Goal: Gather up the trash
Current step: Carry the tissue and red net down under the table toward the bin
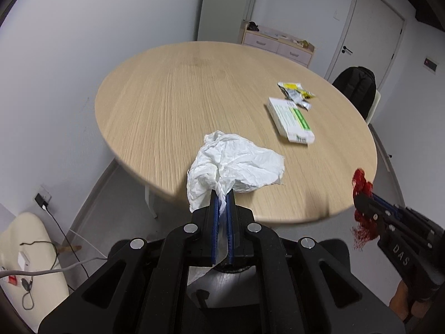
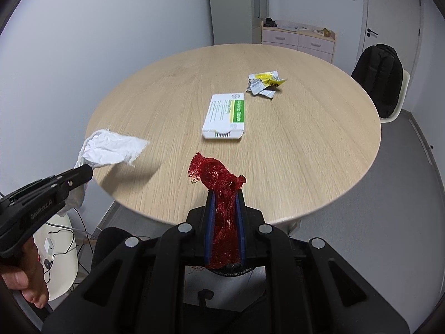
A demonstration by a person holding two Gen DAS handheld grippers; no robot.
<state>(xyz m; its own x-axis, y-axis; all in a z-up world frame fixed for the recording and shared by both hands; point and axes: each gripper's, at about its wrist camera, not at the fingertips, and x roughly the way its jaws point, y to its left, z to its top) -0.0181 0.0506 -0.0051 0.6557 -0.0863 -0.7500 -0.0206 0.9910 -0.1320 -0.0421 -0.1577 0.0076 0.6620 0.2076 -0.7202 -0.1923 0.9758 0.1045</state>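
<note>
My left gripper (image 1: 222, 193) is shut on a crumpled white tissue (image 1: 233, 164) and holds it above the near edge of the round wooden table (image 1: 180, 97). The tissue (image 2: 111, 150) and left gripper (image 2: 87, 172) also show at the left of the right wrist view. My right gripper (image 2: 224, 194) is shut on a red mesh net (image 2: 219, 178), held above the table's near edge; it also shows at the right of the left wrist view (image 1: 361, 194). A white and green tablet box (image 2: 226, 117) and a torn yellow and silver wrapper (image 2: 264, 82) lie on the table.
A chair with a black backpack (image 2: 379, 79) stands at the table's far right. A pink drawer cabinet (image 2: 299, 39) stands by the back wall near a door (image 1: 367, 27). A cream chair with cables and a charger (image 1: 25, 258) is on the floor at left.
</note>
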